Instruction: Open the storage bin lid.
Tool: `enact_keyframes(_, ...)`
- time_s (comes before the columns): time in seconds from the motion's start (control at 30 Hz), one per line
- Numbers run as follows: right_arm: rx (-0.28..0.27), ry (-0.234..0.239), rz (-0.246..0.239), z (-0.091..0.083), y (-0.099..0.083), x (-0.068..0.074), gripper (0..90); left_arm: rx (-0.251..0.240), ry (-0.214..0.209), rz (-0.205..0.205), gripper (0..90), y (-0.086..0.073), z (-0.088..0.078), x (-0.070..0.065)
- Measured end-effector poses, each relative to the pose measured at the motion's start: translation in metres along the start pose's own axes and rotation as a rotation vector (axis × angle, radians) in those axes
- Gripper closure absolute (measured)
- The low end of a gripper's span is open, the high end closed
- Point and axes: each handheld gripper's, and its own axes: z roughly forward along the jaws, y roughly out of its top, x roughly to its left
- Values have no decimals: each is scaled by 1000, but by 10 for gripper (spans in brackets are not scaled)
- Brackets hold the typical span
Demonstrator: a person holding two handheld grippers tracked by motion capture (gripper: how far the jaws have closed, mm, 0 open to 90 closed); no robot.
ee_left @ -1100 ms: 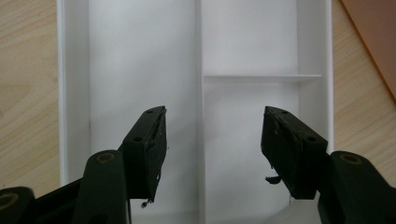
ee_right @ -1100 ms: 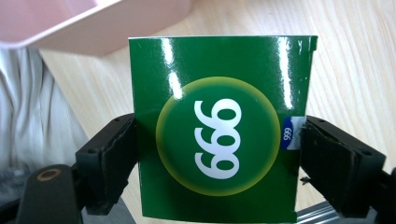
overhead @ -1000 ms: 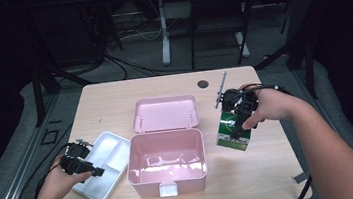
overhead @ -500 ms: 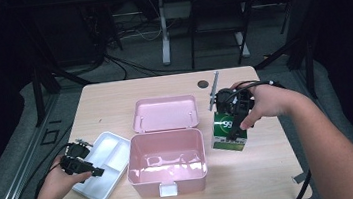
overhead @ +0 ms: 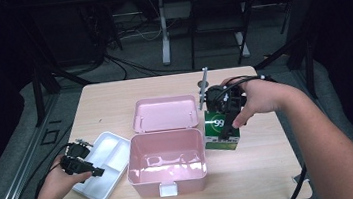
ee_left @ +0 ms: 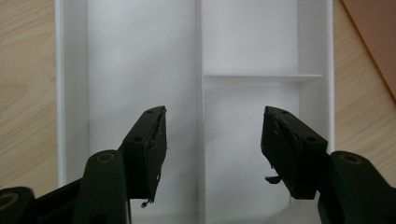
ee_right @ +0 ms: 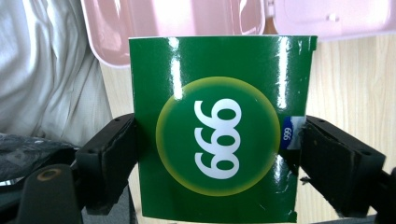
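A glossy green carton (overhead: 221, 130) printed "999" sits in my right gripper (overhead: 224, 116), just right of the open pink box (overhead: 168, 177). In the right gripper view both jaws press the sides of the green carton (ee_right: 219, 140), so the right gripper (ee_right: 217, 137) is shut on it. The pink box (ee_right: 140, 28) lies beyond the carton there. My left gripper (overhead: 82, 165) hovers over a white divided tray (overhead: 113, 157) at the table's left. Seen in the left gripper view, the left gripper (ee_left: 212, 130) stands open above the tray (ee_left: 140, 60), with nothing between its jaws.
The pink box's lid (overhead: 166, 113) lies flat behind it, and the box's inside looks bare. The wooden table (overhead: 114, 101) has free room along its back and at the front right. Pale cloth (ee_right: 51, 70) shows at the left of the right gripper view.
My right gripper has carried the green carton a little to the left, closer to the pink box. The left gripper has stayed over the tray.
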Motion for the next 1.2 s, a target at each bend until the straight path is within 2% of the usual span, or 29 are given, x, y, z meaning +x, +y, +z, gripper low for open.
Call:
enact_keyframes(0.1, 0, -13, -7, -1, 8, 3, 157, 0, 1, -1, 409, 0, 0, 0)
enact_keyframes(0.73, 6, 12, -101, 15, 54, 15, 156, 1, -1, 3, 409, 1, 0, -1)
enact_keyframes(1.2, -1, 11, -124, 24, 69, 17, 156, 0, -1, 4, 409, 1, 0, -1)
